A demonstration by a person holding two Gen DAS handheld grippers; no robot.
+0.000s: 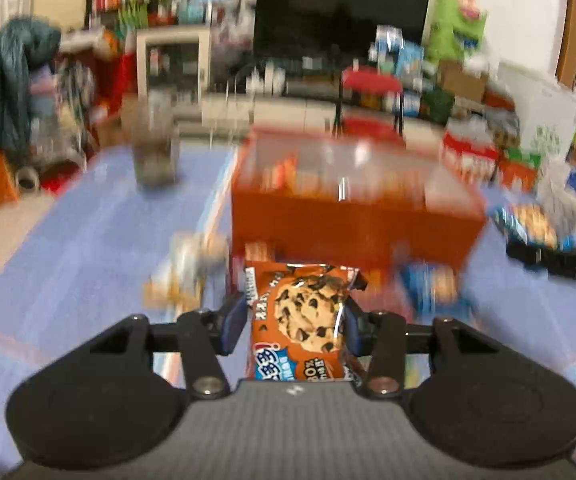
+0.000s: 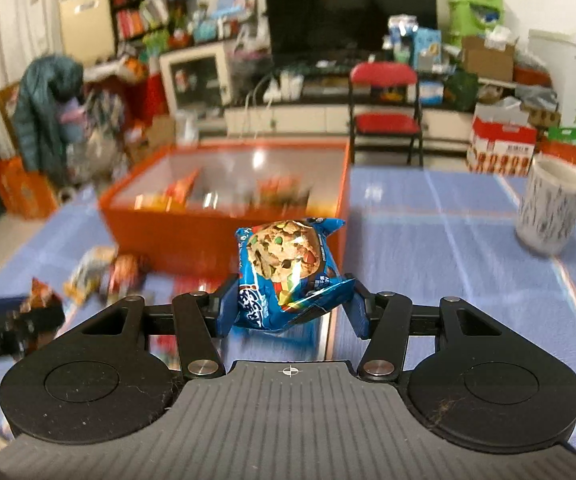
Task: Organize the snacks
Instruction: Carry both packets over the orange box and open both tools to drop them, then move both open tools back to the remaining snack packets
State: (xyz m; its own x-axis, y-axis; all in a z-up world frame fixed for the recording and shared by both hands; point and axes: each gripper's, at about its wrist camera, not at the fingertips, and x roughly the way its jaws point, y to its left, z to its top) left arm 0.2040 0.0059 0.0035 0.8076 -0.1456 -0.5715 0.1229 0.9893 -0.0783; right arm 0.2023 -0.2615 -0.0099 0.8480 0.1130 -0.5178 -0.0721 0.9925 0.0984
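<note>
Cluttered shelves, a dark television (image 2: 352,4) and a red folding chair (image 2: 384,108) fill the top of both views, behind a counter (image 2: 448,216) covered in blue cloth with pale stripes. Near the centre of each frame stands an open orange box (image 2: 224,216) holding several blurred snack packets in orange and red wrappers. At the right edge of the right wrist view a white patterned cup (image 2: 552,208) sits on the cloth, and a few loose packets (image 2: 104,272) lie at lower left beside the box. The left tongs (image 1: 294,326) are nearly closed, gripping an orange chocolate-chip cookie packet (image 1: 300,316) in front of the box. The right tongs (image 2: 290,306) likewise pinch a blue cookie packet (image 2: 284,268), raised clear of the cloth.
</note>
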